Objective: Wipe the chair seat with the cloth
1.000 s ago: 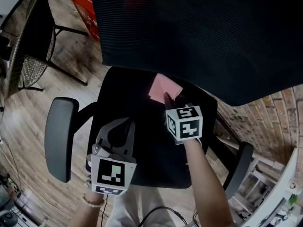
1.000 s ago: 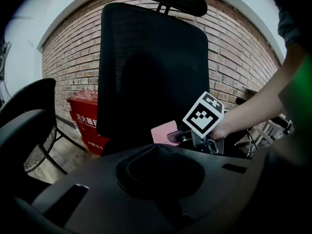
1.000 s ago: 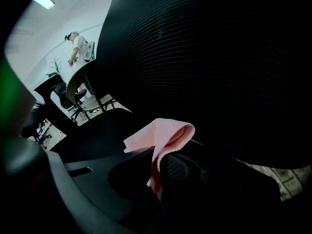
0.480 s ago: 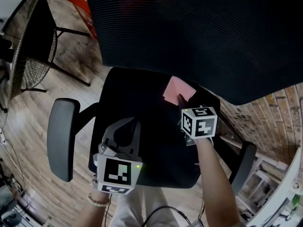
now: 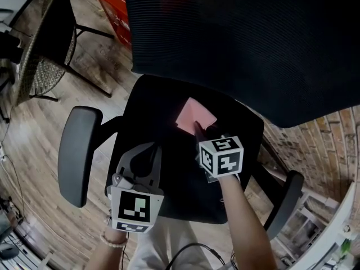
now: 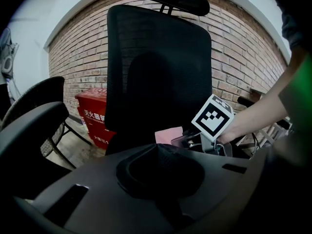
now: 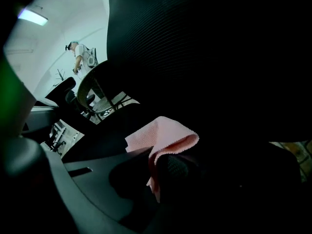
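The black mesh backrest of an office chair is seen from above, with the black padded chair seat below it. The left gripper is held over the seat's front left, its jaws pressed together on nothing. A fold of the small pink cloth is pinched in the jaws of the right gripper; the cloth is laid on the seat near the backrest. Wiping appears to be in hand. Next, the cloth would need to be dragged flat, under pressure, across the rest of the seat.

dim, murky shadows | fisheye edges (gripper views) | ceiling light glare
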{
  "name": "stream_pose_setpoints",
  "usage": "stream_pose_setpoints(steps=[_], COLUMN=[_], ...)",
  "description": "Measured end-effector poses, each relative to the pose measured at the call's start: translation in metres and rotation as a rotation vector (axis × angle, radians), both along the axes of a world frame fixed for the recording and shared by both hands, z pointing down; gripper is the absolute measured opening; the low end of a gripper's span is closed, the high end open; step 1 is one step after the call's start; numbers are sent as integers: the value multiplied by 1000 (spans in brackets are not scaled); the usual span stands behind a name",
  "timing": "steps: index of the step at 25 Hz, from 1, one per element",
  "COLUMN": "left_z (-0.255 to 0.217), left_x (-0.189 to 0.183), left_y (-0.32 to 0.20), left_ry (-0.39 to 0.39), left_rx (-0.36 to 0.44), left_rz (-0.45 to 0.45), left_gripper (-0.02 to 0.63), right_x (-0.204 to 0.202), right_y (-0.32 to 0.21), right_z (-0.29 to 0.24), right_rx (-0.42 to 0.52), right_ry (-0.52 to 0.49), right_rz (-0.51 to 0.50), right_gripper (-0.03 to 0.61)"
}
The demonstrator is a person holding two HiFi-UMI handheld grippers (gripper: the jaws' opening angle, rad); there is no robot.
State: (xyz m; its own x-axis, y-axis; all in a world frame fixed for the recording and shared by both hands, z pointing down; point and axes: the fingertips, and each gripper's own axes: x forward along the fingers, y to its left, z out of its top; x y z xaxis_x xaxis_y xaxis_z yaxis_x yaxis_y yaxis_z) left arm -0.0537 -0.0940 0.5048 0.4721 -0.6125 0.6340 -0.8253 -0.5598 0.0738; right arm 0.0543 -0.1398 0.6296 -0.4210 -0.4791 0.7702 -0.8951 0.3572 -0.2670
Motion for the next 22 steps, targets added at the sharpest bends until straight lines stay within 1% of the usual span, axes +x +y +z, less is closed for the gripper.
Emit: stream_pose_setpoints(steps=[3, 6, 9, 12, 14, 17, 19, 22], left_z=[0, 1, 4, 10, 11, 14, 17, 17], left_x=[-7, -17, -31, -44, -53, -69, -79, -85], left_y=[10, 22, 35, 50, 59, 66, 70, 69], left_ry=[-3, -6, -15, -34, -40, -56, -65, -43], left_rx=[-10, -22, -43, -70, -77, -90, -103, -112], left_rz=[-20, -49, -77, -84, -95, -133, -167, -206], left_gripper=[18, 18, 18, 18, 18, 18, 18, 18], right_x=[-28, -60, -96, -132, -152, -176, -186, -190], right_y=[15, 32, 50, 69, 81, 95, 102, 103], right_z=[-3, -6, -11, -13, -16, -18, -20, -21], right_rx=[-4, -11, -19, -27, -31, -40, -46, -39], right_ry=[-42, -74, -108, -138, -157, -189, -204, -213], right_rz=[-38, -99, -171, -262, -304, -341, -347, -338], right_gripper=[51, 51, 51, 51, 51, 51, 51, 51])
